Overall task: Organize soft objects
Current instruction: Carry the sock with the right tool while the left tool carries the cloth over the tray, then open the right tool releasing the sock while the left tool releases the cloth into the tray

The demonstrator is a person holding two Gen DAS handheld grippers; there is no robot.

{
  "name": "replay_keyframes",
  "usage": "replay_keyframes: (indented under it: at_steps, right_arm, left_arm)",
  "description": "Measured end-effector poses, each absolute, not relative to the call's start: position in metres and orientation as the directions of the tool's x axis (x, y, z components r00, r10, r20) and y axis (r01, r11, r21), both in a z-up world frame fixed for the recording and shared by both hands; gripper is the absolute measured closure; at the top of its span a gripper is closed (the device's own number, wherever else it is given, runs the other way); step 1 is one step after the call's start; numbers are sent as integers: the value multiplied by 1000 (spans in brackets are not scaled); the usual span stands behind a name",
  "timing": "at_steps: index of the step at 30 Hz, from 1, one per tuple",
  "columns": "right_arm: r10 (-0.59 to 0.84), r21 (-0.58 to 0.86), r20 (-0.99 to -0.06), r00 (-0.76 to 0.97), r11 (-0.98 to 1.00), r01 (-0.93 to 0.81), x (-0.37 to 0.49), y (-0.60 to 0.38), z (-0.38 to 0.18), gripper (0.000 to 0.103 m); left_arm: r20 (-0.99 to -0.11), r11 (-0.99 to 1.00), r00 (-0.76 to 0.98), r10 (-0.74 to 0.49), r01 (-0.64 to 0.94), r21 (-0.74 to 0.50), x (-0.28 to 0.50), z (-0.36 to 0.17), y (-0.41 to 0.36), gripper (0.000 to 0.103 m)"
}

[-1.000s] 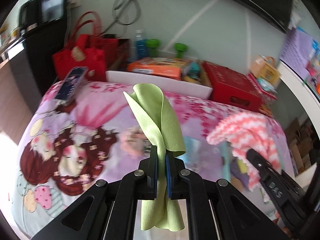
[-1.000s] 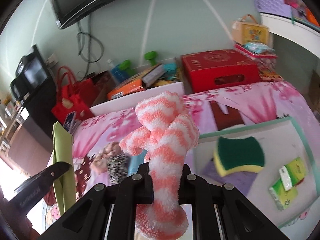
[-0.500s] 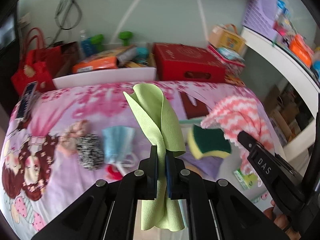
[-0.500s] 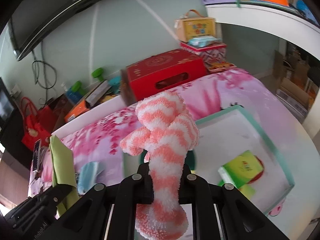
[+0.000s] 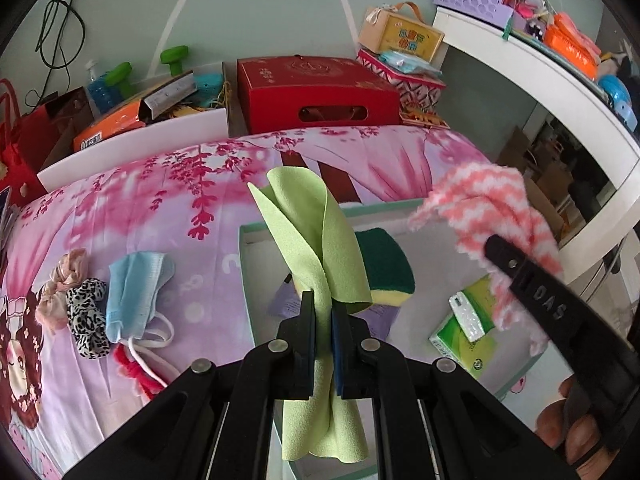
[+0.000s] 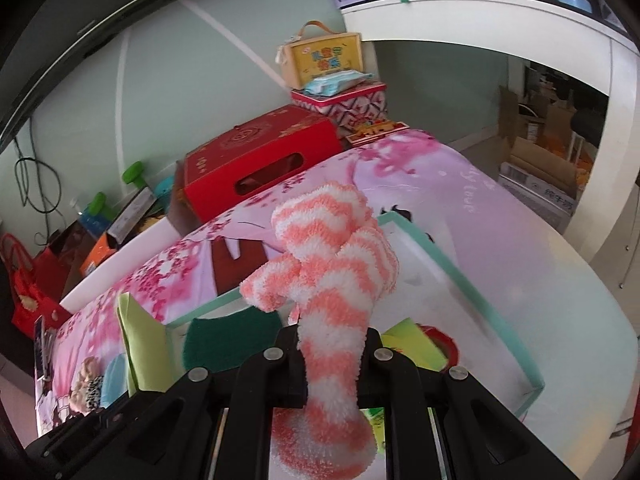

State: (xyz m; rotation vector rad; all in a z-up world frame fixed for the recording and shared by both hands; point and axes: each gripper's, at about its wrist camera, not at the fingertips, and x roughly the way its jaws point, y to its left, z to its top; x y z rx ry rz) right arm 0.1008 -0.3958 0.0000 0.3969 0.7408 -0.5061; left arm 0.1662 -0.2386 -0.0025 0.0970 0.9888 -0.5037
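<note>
My left gripper (image 5: 323,312) is shut on a light green cloth (image 5: 316,236), which stands up between the pads and hangs below them. My right gripper (image 6: 330,338) is shut on a fluffy pink-and-white striped sock (image 6: 332,256); the same sock (image 5: 492,204) shows at the right of the left wrist view. Both grippers hover over a shallow white tray with a mint rim (image 5: 246,276) (image 6: 468,280) on the bed. In the tray lie a green-and-yellow sponge (image 5: 386,268) and a green tissue pack (image 5: 464,332).
On the pink bedsheet left of the tray lie a blue face mask (image 5: 134,292), a leopard scrunchie (image 5: 86,322), a beige scrunchie (image 5: 62,280) and a red tie (image 5: 136,374). A red box (image 5: 312,96) and a white bin (image 5: 132,140) stand behind the bed. A white shelf (image 5: 536,76) curves at right.
Both grippers have swung right across the bed, from over the cartoon print and the small items to over the tray. Each keeps its hold: cloth in the left, sock in the right.
</note>
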Motion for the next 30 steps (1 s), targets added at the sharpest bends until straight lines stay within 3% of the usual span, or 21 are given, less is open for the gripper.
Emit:
replay_keyframes:
  at_steps: [15,18,19,20,21,22,23,26,28,30]
  right_arm:
    - [-339,118,-746,574,780,614,103,-413,-14,84]
    - [-337,110,-756,561,779,617,104,-413,-17,79]
    - [-338,102,-761,554,780,617,104,-412,-18,76]
    - [-339,95,-765,548,781,617,104,-412,-19,68]
    - [-338,92,-769,543,782,617,104,-412,-20,57]
    - [-334,93,-774,538,781,617,105,-411,-22,53]
    - [-331,92,-777,536,782,616,104,-411,-23,50]
    - [-328,81,-783,528,788,610,105,-409,-24,47]
    - [-331,69,-787,521,792,607,105,-407,-25,44]
    - [-333,61,-789,517,794,605,105,-406,-25,41]
  left_arm:
    - [-820,897,437,-369,397,-192,191,-27,-232,96]
    - [-832,900,418,-364,388,-199,194,-33,-231,94]
    - [-836,900,412,-362,388,-198,194,-35,-231,88]
    - [-839,900,408,-360,388,-197,194,-36,-231,82]
    - [-842,901,405,-356,388,-194,194,-38,-232,71]
    - [-845,902,402,-352,387,-191,194,-39,-232,64]
    - [-848,903,399,-349,386,-190,193,-39,-232,64]
    - [-853,903,388,-350,383,-196,193,-40,-231,58]
    - [-857,904,385,-344,381,-192,193,-39,-231,44]
    - [-858,907,387,-339,377,-188,192,-37,-230,41]
